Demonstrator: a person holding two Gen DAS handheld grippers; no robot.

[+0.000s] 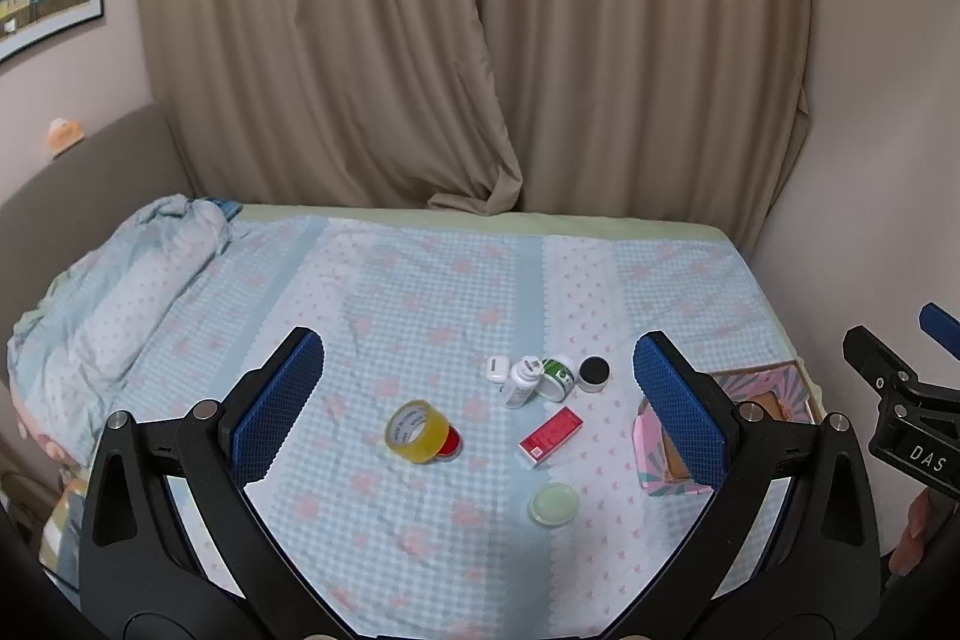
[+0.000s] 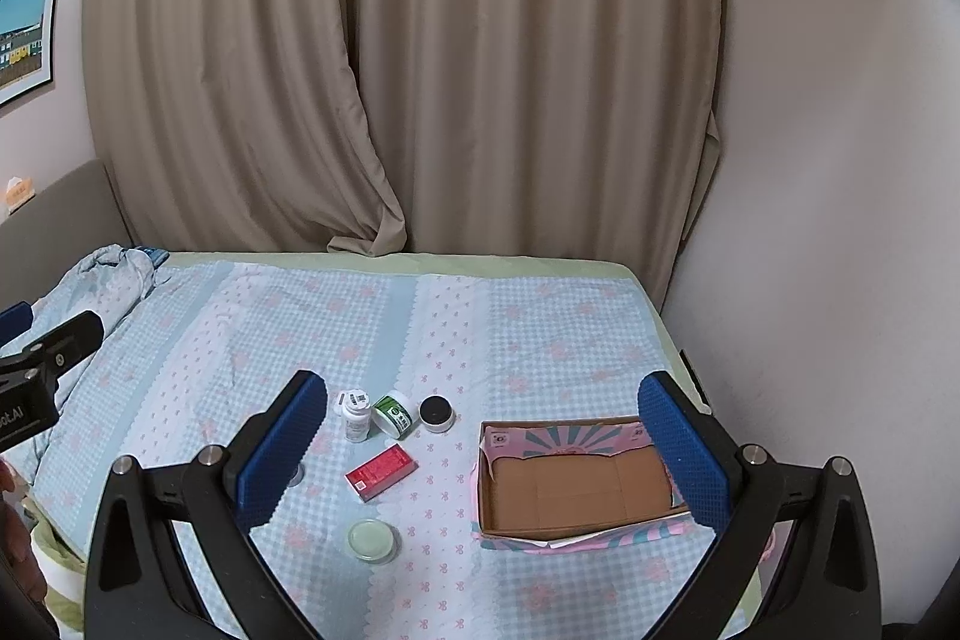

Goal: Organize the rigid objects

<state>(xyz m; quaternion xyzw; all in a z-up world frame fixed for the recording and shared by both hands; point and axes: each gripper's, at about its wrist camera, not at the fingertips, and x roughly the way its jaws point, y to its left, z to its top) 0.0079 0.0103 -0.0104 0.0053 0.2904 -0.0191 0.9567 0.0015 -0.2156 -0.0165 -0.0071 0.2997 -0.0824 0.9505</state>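
Note:
Small items lie on a bed with a blue checked sheet. A yellow tape roll leans over a red disc. A red box, a pale green round lid, a white pill bottle, a green-labelled jar, a black-topped jar and a white earbud case lie nearby. An open, empty cardboard box sits at the right. My left gripper and right gripper are both open and empty, above the bed.
A rumpled blue quilt lies at the bed's left end. Beige curtains hang behind the bed. A wall closes the right side. The right gripper's body shows at the left view's right edge.

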